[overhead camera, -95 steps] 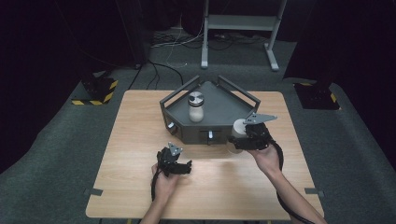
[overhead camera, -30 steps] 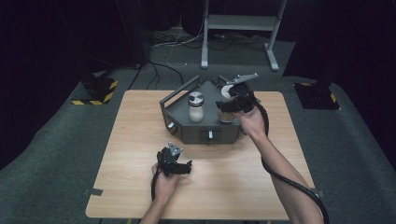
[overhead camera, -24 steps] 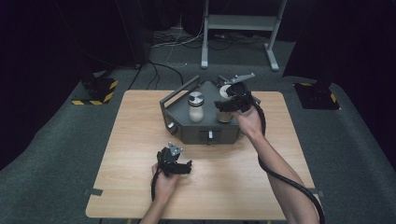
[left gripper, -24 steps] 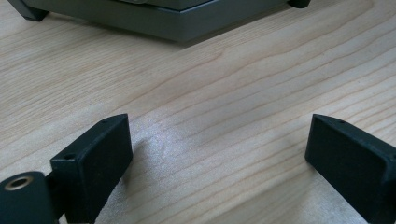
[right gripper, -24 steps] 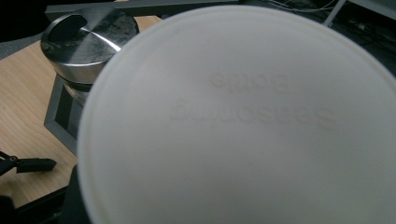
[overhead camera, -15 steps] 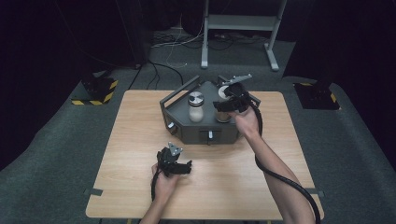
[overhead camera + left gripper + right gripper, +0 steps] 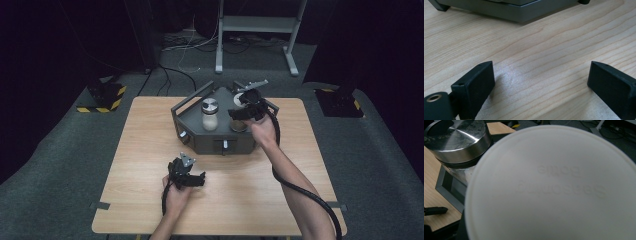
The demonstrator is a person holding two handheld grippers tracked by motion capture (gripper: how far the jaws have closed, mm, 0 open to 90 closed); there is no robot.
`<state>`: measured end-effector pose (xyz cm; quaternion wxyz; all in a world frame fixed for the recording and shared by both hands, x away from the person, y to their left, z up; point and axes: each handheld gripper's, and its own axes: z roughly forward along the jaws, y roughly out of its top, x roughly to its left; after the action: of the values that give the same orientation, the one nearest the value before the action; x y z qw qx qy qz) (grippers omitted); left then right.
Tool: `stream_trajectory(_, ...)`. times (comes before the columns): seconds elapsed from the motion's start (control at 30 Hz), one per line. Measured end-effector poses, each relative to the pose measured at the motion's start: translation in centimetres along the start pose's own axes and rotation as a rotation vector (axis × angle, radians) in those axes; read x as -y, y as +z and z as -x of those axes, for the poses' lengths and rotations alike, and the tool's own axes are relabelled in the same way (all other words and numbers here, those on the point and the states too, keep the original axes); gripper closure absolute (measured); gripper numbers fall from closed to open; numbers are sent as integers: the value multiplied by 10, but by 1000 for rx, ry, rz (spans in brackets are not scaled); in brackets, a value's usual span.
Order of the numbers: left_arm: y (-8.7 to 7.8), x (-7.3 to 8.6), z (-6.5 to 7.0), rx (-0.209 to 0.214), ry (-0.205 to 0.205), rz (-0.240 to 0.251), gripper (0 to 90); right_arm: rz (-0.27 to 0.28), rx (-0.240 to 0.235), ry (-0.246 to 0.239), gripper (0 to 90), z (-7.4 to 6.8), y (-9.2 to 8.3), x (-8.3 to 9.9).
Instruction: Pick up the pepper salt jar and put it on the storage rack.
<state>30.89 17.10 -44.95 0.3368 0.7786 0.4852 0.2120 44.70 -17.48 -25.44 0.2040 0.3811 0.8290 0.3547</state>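
My right gripper (image 7: 239,111) above rack (image 7: 200,137), right of centre in high view, clamped on white bottle (image 7: 554,187). 3 seconds back it sat at rack's lower right corner with bottle; since then moved up-frame and slightly left, over rack's right slot. Jar (image 7: 210,114) with steel lid unmoved in left slot. My left gripper (image 7: 187,177) unchanged, lower centre on table (image 7: 150,125), jaws wide apart, nothing between.
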Motion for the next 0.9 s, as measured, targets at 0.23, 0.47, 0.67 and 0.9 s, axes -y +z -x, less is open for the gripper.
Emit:
stream_trajectory(0.23,0,0,0,0,0,0,74,-6,-3,1,341,1,2,0)
stream_trajectory(0.47,0,0,0,0,0,0,74,-6,-5,-1,340,1,2,-1)
stream_trajectory(0.67,0,0,0,0,0,0,74,5,-17,12,339,4,4,2)
stream_trajectory(0.9,0,0,0,0,0,0,74,17,-27,13,338,7,5,5)
